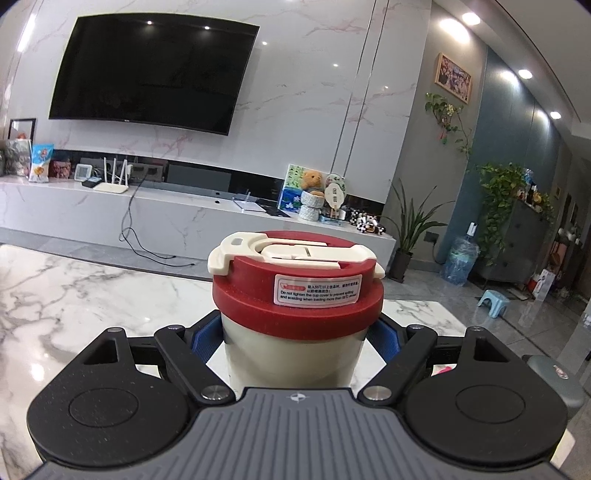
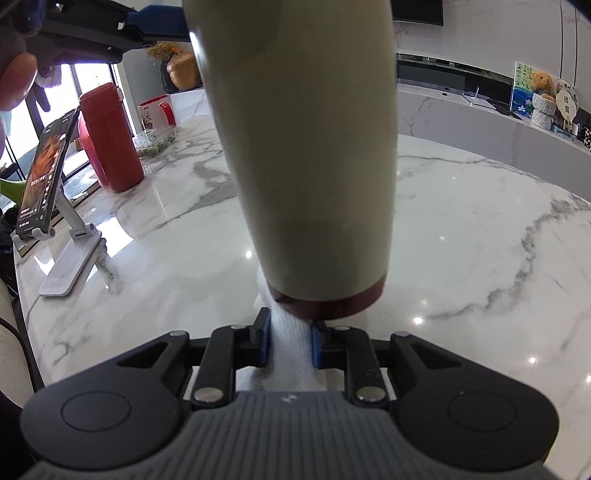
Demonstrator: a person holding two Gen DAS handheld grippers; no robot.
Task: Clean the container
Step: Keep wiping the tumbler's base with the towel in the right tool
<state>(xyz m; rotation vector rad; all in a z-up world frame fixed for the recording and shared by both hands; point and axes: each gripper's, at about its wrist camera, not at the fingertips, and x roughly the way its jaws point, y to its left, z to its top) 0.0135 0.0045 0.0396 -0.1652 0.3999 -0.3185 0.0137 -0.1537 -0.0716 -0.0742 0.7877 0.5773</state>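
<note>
A cream tumbler with a red lid and a white flip clasp stands upright between the blue pads of my left gripper, which is shut on its body just under the lid. In the right wrist view the same tumbler fills the middle, with its red base close over the marble table. My right gripper is shut on a folded white cloth, and the cloth's front end touches the tumbler's red base. One blue pad of the left gripper shows at the top left.
On the table's left side stand a red flask, a phone on a white stand and a clear box of green food. Behind the table are a TV and a long marble cabinet. A person's hand is at the left edge.
</note>
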